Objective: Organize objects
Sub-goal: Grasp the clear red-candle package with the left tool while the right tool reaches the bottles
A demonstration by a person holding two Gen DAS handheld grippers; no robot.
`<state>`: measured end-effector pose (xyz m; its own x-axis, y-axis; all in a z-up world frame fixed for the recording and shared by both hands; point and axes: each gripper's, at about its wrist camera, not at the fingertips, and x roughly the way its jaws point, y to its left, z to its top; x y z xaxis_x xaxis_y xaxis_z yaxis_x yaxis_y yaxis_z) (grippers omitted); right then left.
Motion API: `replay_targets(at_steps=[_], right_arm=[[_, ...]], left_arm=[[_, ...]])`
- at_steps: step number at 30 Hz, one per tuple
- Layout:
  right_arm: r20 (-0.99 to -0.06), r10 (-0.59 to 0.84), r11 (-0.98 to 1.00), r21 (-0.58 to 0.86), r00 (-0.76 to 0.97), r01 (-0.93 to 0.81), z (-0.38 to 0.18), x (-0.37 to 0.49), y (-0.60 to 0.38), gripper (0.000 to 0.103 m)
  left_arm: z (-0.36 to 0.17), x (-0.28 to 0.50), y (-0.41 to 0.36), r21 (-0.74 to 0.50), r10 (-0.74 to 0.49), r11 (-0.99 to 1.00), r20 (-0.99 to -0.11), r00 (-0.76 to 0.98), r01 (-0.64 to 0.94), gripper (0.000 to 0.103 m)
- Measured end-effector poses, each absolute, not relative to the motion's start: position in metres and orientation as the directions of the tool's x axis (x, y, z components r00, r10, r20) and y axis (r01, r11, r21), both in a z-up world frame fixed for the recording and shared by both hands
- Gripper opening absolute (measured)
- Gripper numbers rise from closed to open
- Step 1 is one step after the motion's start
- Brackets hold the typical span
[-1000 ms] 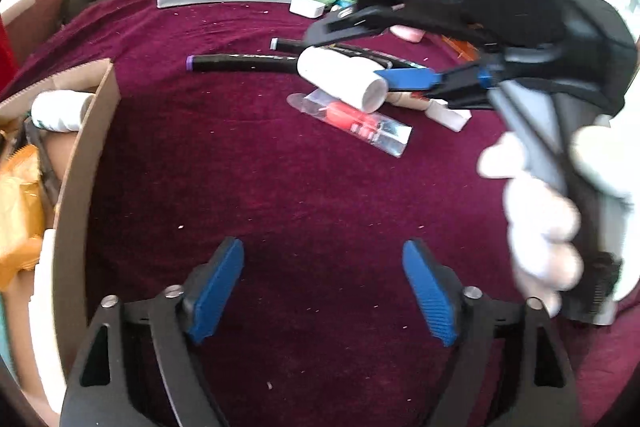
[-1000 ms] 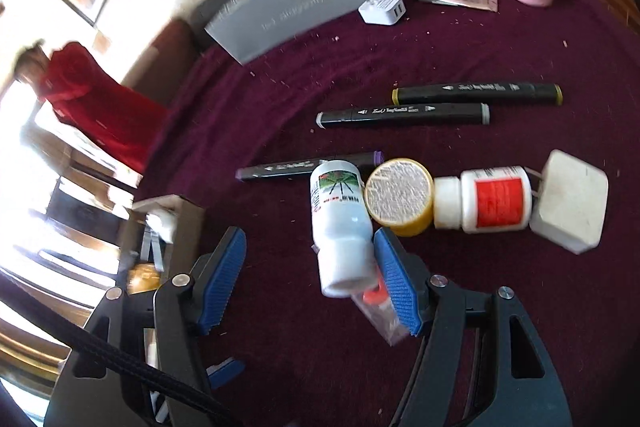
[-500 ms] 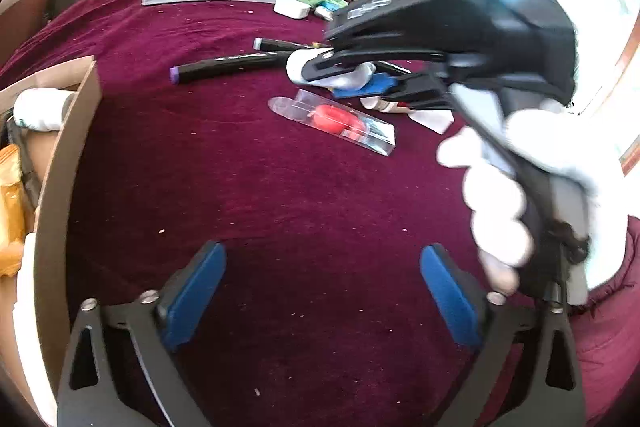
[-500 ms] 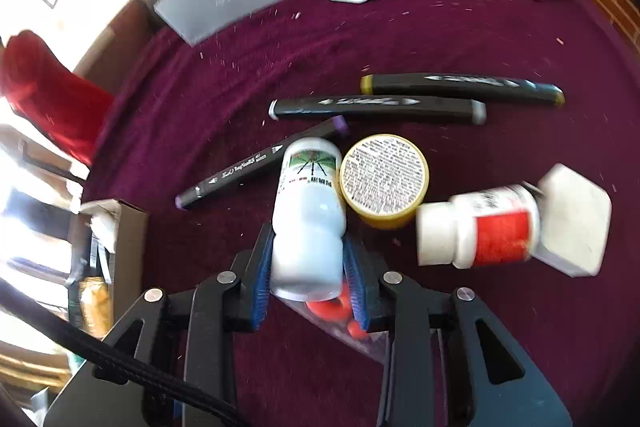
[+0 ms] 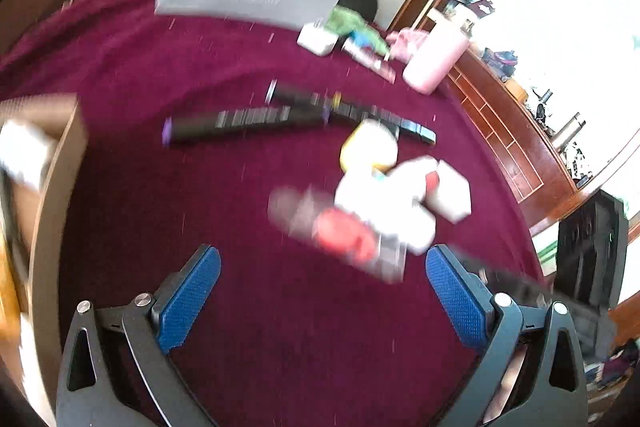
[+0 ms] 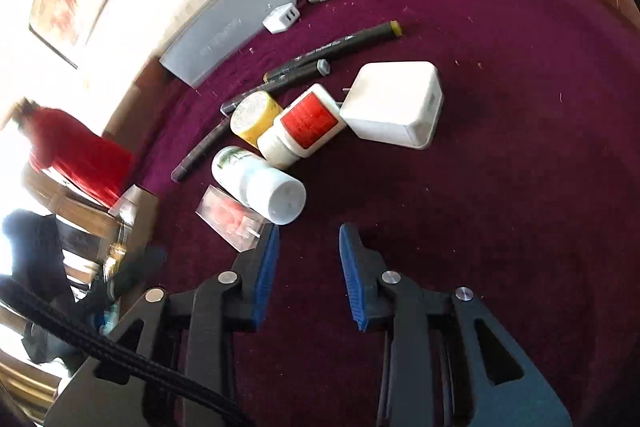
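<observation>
on your far left the cardboard box [image 5: 60,155] stands open on the maroon cloth [image 5: 132,67], some items already in it, well apart from the loose pile

your left gripper [image 5: 322,291] has its jaws spread wide with nothing between them; it has swung toward the pile, and its view is smeared, so little there is sharp. the purple-capped marker [image 5: 240,121] lies beyond it, the clear case [image 5: 332,231] with something red inside just ahead of its right finger

moving right, the change that matters: half a second ago the white bottle [image 6: 256,183] with the green label sat between your right gripper's pads. now it lies on its side on the cloth, cap end toward you, resting partly on the clear case and just beyond the left fingertip of your right gripper [image 6: 308,239]. those jaws are drawn in to a slim gap and pinch nothing; only bare cloth shows between the pads

so the pickup looks to have failed: the bottle seems to have slipped out as the pads narrowed. it is not in the box and not in hand. you will probably need to spread the right jaws again and come at the bottle's body square on, clear of the case under it

to the right of it the yellow jar [image 6: 254,117], the red-labelled bottle [image 6: 304,125] and the white charger [image 6: 396,103] sit touching in a row, close enough that a wide approach could knock them
</observation>
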<state>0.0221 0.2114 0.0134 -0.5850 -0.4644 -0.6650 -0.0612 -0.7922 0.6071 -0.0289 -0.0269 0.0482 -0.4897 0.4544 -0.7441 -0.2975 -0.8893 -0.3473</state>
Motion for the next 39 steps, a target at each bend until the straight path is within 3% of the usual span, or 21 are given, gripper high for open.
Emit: replay_targets(at_steps=[4, 9, 12, 16, 21, 28, 32, 35, 39], right_arm=[[-0.645, -0.462, -0.772, 0.631, -0.608, -0.083, 0.016, 0.022, 0.222, 0.039], [-0.626, -0.489, -0.745, 0.662, -0.607, -0.082, 0.014, 0.022, 0.227, 0.043], [-0.62, -0.497, -0.737, 0.671, -0.607, -0.082, 0.012, 0.022, 0.228, 0.044], [-0.61, -0.509, -0.724, 0.685, -0.608, -0.082, 0.01, 0.022, 0.229, 0.045], [-0.59, -0.532, -0.693, 0.715, -0.608, -0.088, 0.006, 0.022, 0.233, 0.047], [-0.561, -0.557, -0.65, 0.753, -0.613, -0.098, 0.002, 0.02, 0.24, 0.047], [-0.559, -0.558, -0.647, 0.756, -0.613, -0.099, 0.002, 0.02, 0.241, 0.046], [-0.552, -0.564, -0.64, 0.762, -0.614, -0.098, 0.002, 0.021, 0.243, 0.046], [-0.522, -0.585, -0.604, 0.791, -0.621, -0.097, 0.0, 0.022, 0.248, 0.046]], left_arm=[[0.047, -0.063, -0.012, -0.336, 0.43, -0.902, -0.767, -0.477, -0.273, 0.1], [0.031, -0.085, 0.022, -0.181, 0.328, -0.928, -0.812, -0.483, -0.325, 0.1], [0.018, -0.081, 0.029, -0.311, 0.449, -0.868, -0.824, -0.346, -0.388, 0.099], [0.021, -0.048, 0.041, -0.275, 0.461, -0.8, -0.85, -0.254, -0.533, 0.096], [0.025, 0.0, 0.039, -0.366, 0.524, -0.654, -0.85, -0.048, -0.662, 0.096], [0.037, 0.025, 0.049, -0.059, 0.389, -0.681, -0.874, -0.291, -0.73, 0.096], [0.045, 0.019, 0.064, -0.042, 0.444, -0.66, -0.828, -0.344, -0.75, 0.096], [0.023, 0.019, 0.09, 0.066, 0.363, -0.576, -0.873, -0.327, -0.815, 0.096], [0.011, 0.029, 0.09, 0.012, 0.333, -0.545, -0.914, -0.23, -0.838, 0.09]])
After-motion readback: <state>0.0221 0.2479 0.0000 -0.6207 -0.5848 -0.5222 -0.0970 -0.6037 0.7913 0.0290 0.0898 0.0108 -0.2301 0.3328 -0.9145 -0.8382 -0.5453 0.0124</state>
